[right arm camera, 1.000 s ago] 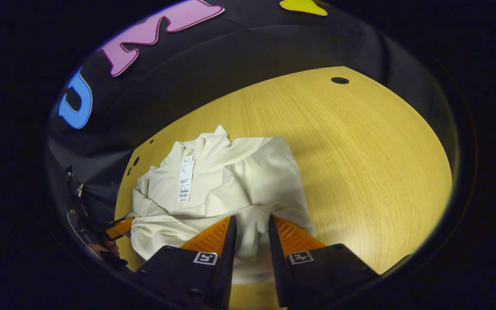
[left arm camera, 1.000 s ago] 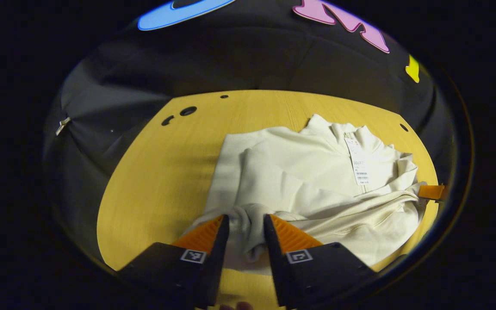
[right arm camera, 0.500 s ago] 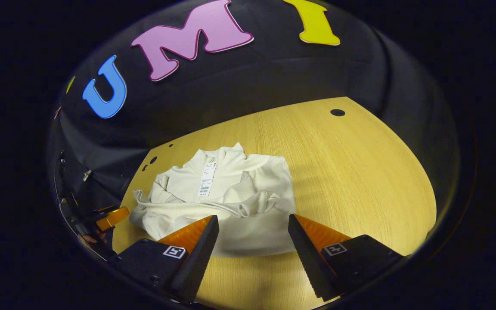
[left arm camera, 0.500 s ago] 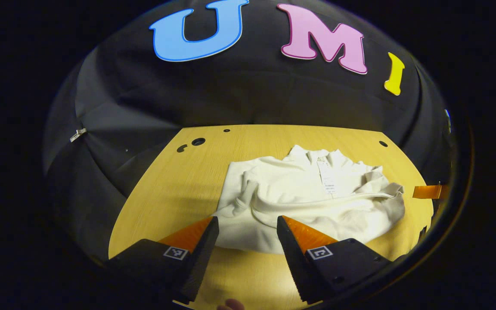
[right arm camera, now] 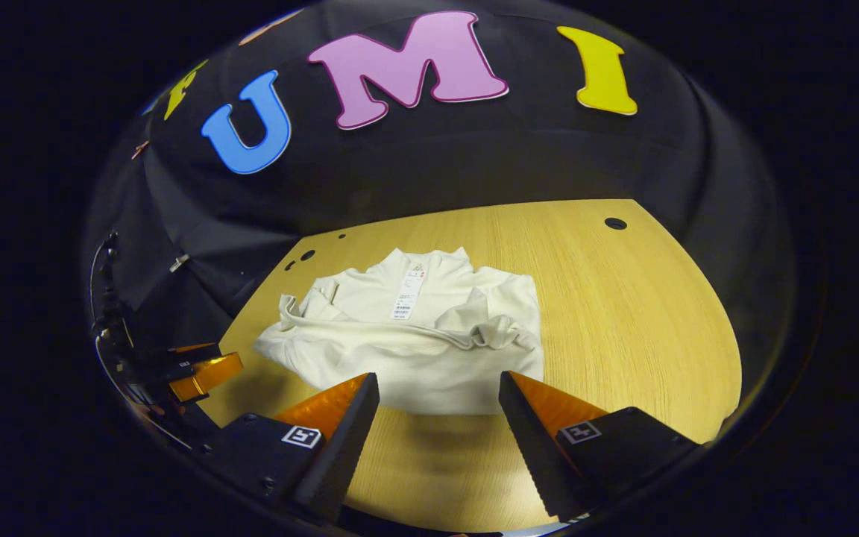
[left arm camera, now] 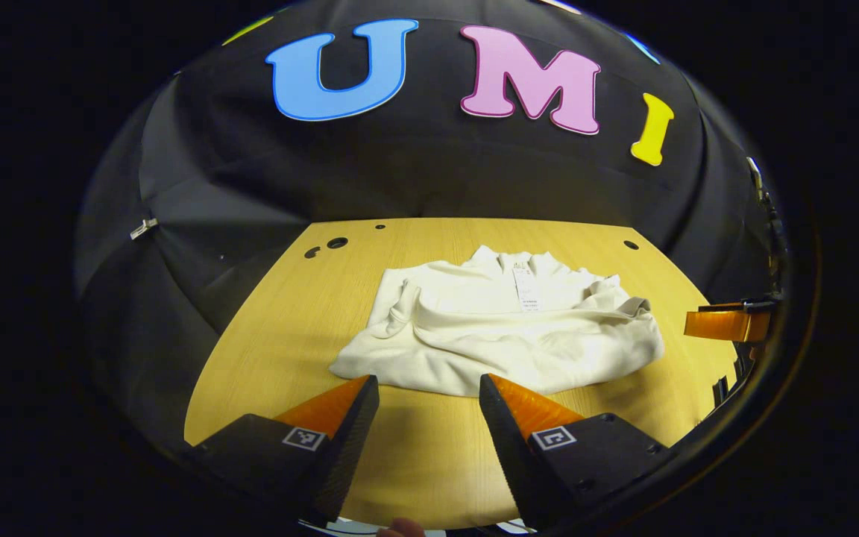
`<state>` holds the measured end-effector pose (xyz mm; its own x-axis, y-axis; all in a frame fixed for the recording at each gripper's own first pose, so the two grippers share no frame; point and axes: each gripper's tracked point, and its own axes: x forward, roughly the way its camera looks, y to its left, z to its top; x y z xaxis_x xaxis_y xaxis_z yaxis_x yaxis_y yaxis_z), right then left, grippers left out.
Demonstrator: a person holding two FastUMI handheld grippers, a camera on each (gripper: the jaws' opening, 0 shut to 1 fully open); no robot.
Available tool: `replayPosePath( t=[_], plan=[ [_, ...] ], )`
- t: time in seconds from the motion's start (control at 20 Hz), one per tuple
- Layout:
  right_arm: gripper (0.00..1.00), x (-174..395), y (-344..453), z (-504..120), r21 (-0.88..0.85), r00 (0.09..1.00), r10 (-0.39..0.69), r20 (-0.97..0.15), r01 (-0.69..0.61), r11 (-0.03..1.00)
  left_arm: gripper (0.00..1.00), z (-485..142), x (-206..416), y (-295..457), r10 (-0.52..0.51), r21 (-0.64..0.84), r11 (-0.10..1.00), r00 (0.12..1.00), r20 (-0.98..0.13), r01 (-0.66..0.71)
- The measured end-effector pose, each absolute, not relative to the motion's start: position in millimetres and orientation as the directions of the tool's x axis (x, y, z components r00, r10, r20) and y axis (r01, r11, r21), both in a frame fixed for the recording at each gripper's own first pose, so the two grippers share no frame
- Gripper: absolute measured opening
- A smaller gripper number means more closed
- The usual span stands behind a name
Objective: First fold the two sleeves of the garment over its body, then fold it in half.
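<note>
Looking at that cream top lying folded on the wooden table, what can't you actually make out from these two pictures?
- Sleeves of the garment: both views, tucked into bunched folds, their lie unclear.
- Hang tag print: both views, too small.
- The table beneath the cloth: covered.
- Right gripper: left gripper view, cut off by the edge.
- Left gripper: right gripper view, dim at the edge.
</note>
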<state>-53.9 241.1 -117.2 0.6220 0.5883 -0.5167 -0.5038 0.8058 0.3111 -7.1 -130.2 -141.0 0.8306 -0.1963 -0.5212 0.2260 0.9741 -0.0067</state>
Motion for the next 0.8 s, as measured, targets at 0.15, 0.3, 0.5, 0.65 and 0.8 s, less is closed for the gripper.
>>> replayPosePath(
  t=[0.15,0.3,0.5,0.65,0.8],
  plan=[
    [0.99,-61.0,244.2,-119.8,0.334,0.606,0.591,-0.533,-0.490,0.805,0.86,-142.3,-17.8,-130.7,-0.199,-0.009,0.973,0.823,-0.532,0.230],
    [0.99,-64.7,248.1,-129.9,0.344,0.577,0.588,-0.566,-0.483,0.805,0.86,-150.2,-24.5,-126.2,-0.190,0.004,0.973,0.813,-0.551,0.230],
    [0.99,-66.0,252.3,-133.1,0.363,0.567,0.592,-0.572,-0.472,0.803,0.86,-151.1,-25.8,-118.3,-0.178,-0.006,0.978,0.813,-0.554,0.210],
    [0.99,-66.5,252.5,-136.1,0.359,0.561,0.591,-0.580,-0.475,0.803,0.85,-151.2,-23.5,-117.9,-0.174,-0.014,0.980,0.812,-0.557,0.201],
    [0.99,-66.7,250.5,-137.3,0.355,0.560,0.590,-0.582,-0.477,0.804,0.85,-152.1,-25.5,-121.5,-0.172,-0.008,0.979,0.810,-0.561,0.203]
  ],
)
